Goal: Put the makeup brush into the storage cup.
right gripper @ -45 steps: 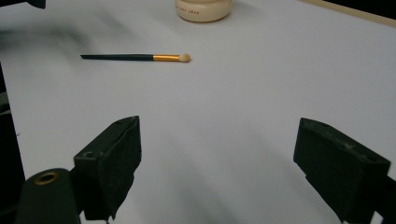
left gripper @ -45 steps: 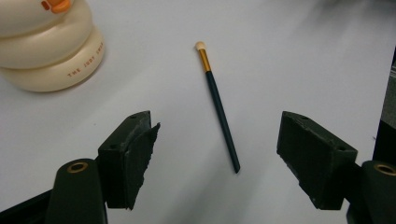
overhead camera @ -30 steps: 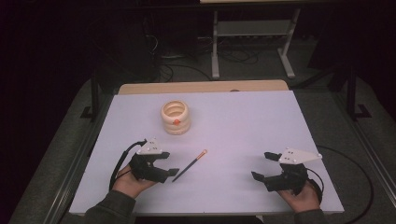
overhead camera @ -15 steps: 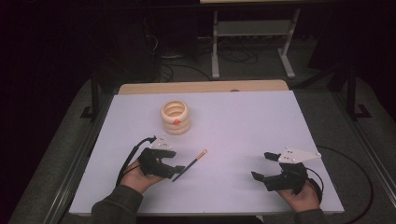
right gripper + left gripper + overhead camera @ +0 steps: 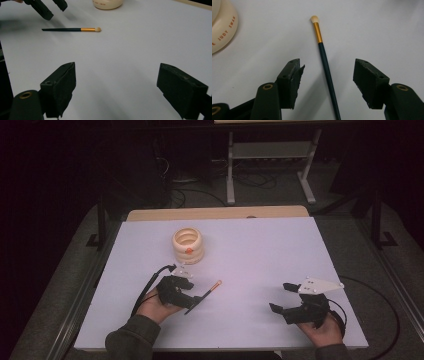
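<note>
A thin brush [image 5: 207, 293] with a dark handle, gold ferrule and pale tip lies on the white table top [image 5: 265, 250]. My left gripper [image 5: 188, 292] hangs low over its handle end. In the left gripper view the brush [image 5: 322, 47] runs up between the two pads, and neither pad touches it. My left gripper [image 5: 327, 67] is open, and its jaws have just been closing. My right gripper [image 5: 279, 296] rests open and holds nothing at the front right. From there the brush [image 5: 72, 29] lies far off, with the left gripper [image 5: 47, 7] above its handle.
A cream ribbed ring holder [image 5: 188, 245] stands behind the left hand, close to the brush tip. A wooden strip [image 5: 215, 213] edges the table's far side. A metal stand [image 5: 270, 155] and cables sit on the dark floor beyond.
The left hand has moved right and a little down, bringing its jaws over the brush handle, and the jaws stand narrower. The right hand has stayed put.
</note>
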